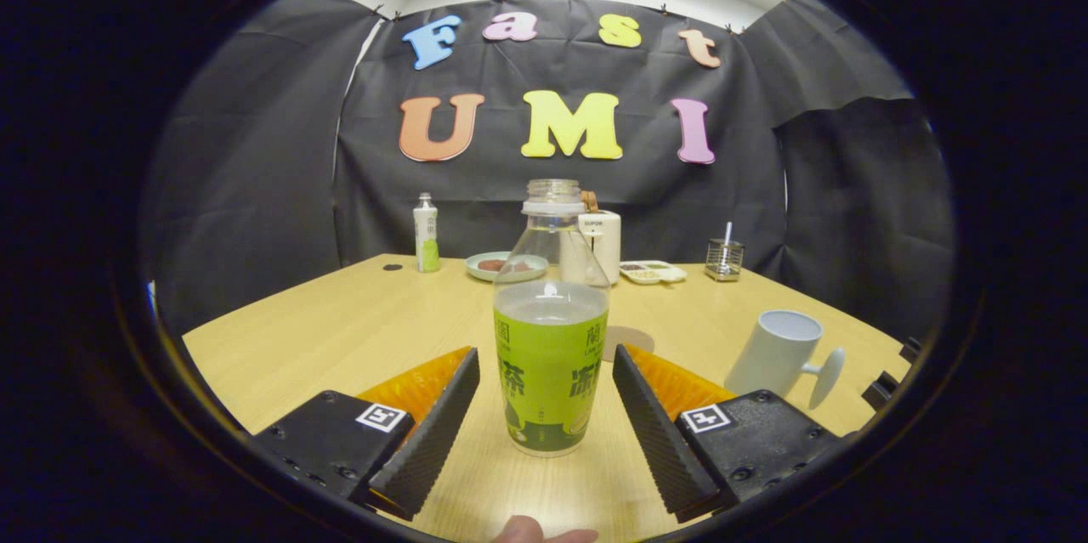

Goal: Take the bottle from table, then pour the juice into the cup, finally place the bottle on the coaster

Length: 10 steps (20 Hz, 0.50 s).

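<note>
Wooden table (340,330), bottle (551,339) between open gripper (544,398), cup (778,352) possibly tilted

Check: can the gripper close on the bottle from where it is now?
Probably yes. The gripper is open, jaws on either side of the upright, uncapped bottle, gaps on both sides, nothing between. The cup stands off to the side.

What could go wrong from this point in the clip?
The bottle stands uncapped between the open gripper fingers, neither touching it; an uneven close could tip it and spill juice. The cup sits off to the right with its handle outward, so a hasty pour may miss its mouth.
</note>
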Tool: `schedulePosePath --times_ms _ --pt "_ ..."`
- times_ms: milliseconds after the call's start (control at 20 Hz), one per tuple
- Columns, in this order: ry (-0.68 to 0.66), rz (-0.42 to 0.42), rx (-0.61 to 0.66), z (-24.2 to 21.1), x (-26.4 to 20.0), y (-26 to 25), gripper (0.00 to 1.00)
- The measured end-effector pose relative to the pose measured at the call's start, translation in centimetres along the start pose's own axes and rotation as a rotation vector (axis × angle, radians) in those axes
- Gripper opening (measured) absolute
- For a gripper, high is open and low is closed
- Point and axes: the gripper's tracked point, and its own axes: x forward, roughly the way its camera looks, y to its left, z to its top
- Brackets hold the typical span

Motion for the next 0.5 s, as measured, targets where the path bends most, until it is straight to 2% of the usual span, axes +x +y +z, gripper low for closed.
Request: schedulePosePath --times_ms 200,500 --pt "0.018 0.013 0.008 -0.12 0.60 0.40 0.98" --pt "0.044 0.014 0.021 -0.48 0.87 0.18 0.86"
